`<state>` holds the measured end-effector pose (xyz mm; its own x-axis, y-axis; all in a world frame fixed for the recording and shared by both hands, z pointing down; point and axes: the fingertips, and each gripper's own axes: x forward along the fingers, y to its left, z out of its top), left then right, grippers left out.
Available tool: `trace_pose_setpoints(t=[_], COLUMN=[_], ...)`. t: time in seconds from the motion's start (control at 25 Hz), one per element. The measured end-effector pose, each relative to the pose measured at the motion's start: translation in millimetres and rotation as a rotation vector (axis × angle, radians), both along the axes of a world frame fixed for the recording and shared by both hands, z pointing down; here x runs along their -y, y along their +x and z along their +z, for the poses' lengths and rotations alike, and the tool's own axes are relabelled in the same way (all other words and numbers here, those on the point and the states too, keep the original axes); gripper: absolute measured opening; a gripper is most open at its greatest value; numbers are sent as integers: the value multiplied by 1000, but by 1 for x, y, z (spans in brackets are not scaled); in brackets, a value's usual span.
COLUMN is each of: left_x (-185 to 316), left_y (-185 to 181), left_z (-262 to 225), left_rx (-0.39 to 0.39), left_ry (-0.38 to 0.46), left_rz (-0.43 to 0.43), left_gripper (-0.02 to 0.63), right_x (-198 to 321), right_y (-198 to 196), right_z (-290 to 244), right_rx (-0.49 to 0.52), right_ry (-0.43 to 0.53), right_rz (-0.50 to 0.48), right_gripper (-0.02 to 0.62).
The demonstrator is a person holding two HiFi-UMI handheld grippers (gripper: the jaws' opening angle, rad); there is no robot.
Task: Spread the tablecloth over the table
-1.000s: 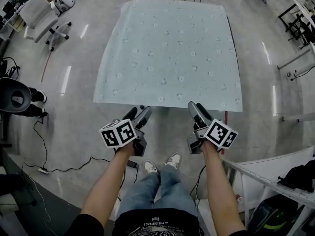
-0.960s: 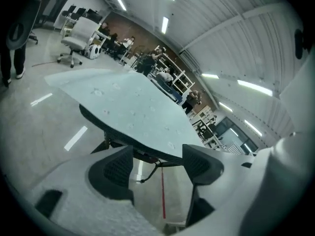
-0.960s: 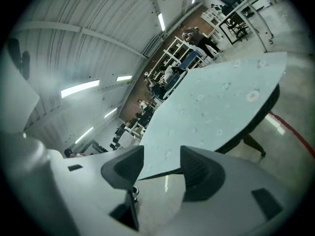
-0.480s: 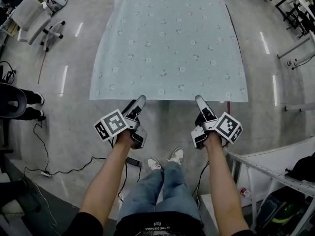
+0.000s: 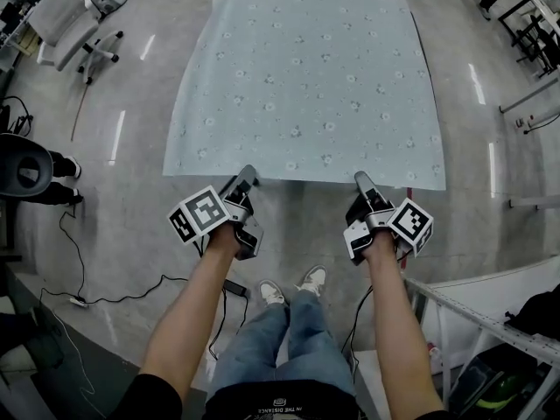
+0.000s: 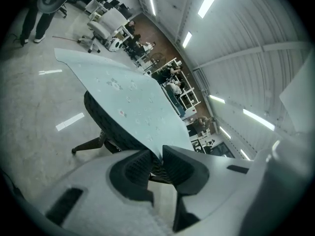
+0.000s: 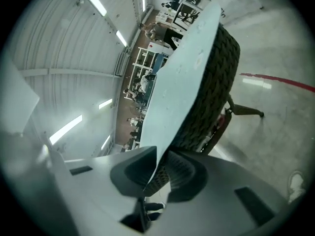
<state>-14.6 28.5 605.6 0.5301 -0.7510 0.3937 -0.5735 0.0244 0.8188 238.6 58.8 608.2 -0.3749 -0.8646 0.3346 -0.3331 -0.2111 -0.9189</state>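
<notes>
Jaws just closed | left gripper, right gripper pinch tablecloth edge (taut?) | open floor

We see a pale blue tablecloth dotted with small white flowers, a grey floor, and black-and-white markers on the left gripper and right gripper.

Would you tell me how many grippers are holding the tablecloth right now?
2. The left gripper pinches the tablecloth at its near edge towards the left corner, the right gripper towards the right corner. Both have just been closing on it.
</notes>
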Motion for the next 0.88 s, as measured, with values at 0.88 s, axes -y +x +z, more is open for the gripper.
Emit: trace_pose_setpoints(t=[0.88], left_x=[-2], left_y=[9], left_z=[6], left_rx=[-55], left_ry=[-29], left_rz=[-28], left_gripper=[9], right_x=[3], right_y=[11], right_z=[-6], right_rx=[-30], right_ry=[61], right_rz=[42], right_gripper=[5])
